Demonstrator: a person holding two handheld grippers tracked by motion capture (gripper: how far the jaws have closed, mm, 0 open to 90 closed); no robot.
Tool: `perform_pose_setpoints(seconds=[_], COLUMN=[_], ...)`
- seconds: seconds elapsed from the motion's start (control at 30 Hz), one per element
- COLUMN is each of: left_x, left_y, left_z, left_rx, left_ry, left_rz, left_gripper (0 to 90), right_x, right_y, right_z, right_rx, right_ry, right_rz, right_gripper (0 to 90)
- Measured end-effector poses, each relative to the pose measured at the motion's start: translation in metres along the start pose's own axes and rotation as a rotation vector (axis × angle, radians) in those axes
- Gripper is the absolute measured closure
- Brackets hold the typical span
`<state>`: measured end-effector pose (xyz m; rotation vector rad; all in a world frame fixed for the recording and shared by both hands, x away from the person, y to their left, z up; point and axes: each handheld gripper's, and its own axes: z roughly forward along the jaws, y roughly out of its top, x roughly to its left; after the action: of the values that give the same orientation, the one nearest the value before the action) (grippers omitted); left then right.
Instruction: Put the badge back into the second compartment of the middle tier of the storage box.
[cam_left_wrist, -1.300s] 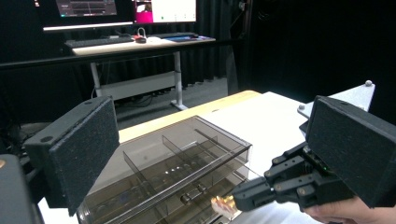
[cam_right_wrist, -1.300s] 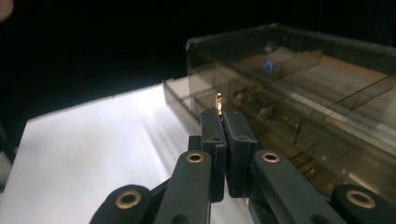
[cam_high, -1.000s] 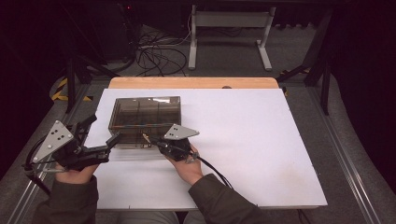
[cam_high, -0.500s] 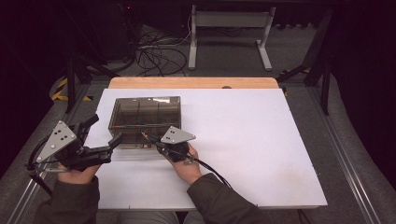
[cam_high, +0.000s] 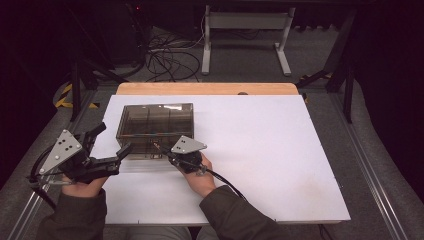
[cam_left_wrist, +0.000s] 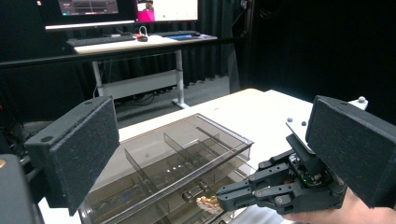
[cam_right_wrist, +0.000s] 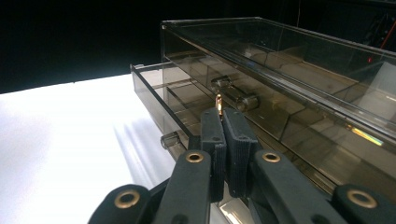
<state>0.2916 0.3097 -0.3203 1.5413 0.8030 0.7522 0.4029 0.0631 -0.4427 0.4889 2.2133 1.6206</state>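
Note:
A smoky clear drawer box (cam_high: 155, 125) stands on the white table (cam_high: 260, 150), left of centre. Its lower drawer (cam_right_wrist: 154, 93) is pulled out a little. My right gripper (cam_high: 160, 148) is at the box's front, shut on a small gold piece (cam_right_wrist: 218, 102) that pokes out from between its pads above the open drawer. The same gold piece (cam_left_wrist: 208, 203) hangs at that gripper's tip in the left gripper view. My left gripper (cam_high: 111, 141) stands open at the box's left front corner, its pads (cam_left_wrist: 79, 144) wide apart with nothing between them.
Round knobs sit on the drawer fronts (cam_right_wrist: 233, 95). A wooden strip (cam_high: 205, 88) borders the table's far edge. Beyond it are a desk frame (cam_high: 245, 30) and floor cables (cam_high: 165, 55). The table's right half (cam_high: 280, 160) is bare white surface.

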Motion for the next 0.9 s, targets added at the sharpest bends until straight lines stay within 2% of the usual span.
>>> perform_pose_setpoints(seconds=[0.53,0.9], left_x=[-0.001,-0.001], left_y=[-0.001,-0.001], left_z=[0.001,0.001], left_rx=[0.004,0.005], left_ry=[-0.003,-0.007], left_rz=[0.0,0.002], left_gripper=[3.5,3.5], right_x=[-0.009,-0.013], right_y=[-0.003,-0.005], right_z=[0.0,0.0], right_rx=[0.011,0.021], right_ry=[-0.015,-0.028], right_rz=[0.088,0.12], right_gripper=[88.0,87.0])
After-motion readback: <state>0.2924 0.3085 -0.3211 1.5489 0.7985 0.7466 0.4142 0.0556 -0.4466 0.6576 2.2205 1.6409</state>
